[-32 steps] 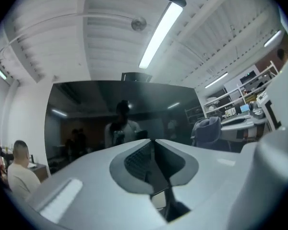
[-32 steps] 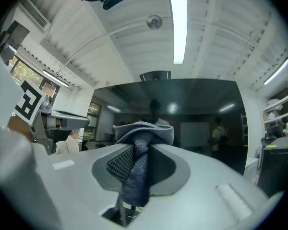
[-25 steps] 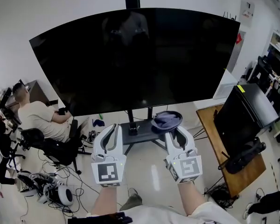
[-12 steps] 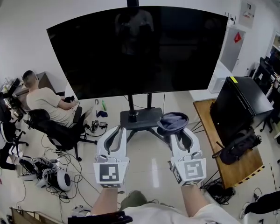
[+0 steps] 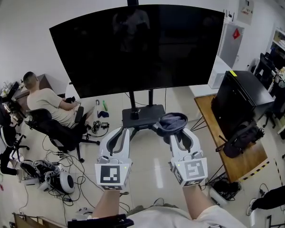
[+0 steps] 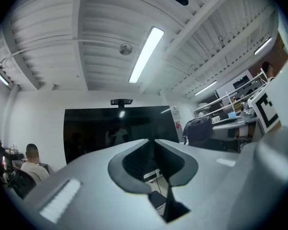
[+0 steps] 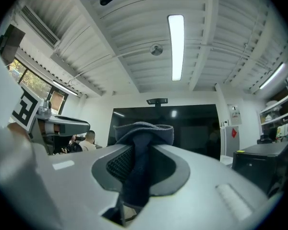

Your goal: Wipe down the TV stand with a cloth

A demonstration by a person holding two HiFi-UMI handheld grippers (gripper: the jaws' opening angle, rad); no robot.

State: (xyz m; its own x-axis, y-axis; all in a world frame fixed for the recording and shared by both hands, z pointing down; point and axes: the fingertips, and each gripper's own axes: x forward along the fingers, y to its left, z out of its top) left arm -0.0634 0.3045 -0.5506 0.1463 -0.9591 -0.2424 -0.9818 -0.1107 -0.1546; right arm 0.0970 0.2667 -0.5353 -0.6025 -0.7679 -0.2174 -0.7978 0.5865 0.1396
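Cloth (image 5: 173, 122) sits clamped in the right gripper (image 5: 175, 132); left gripper (image 5: 120, 133) is pinched empty. Best lower the cloth flat onto the TV stand (image 5: 142, 114) at twelve o'clock.

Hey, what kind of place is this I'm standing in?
Probably an office or lab workroom: a big screen on a TV stand, a person seated in an office chair, and cables and gear strewn over the floor.
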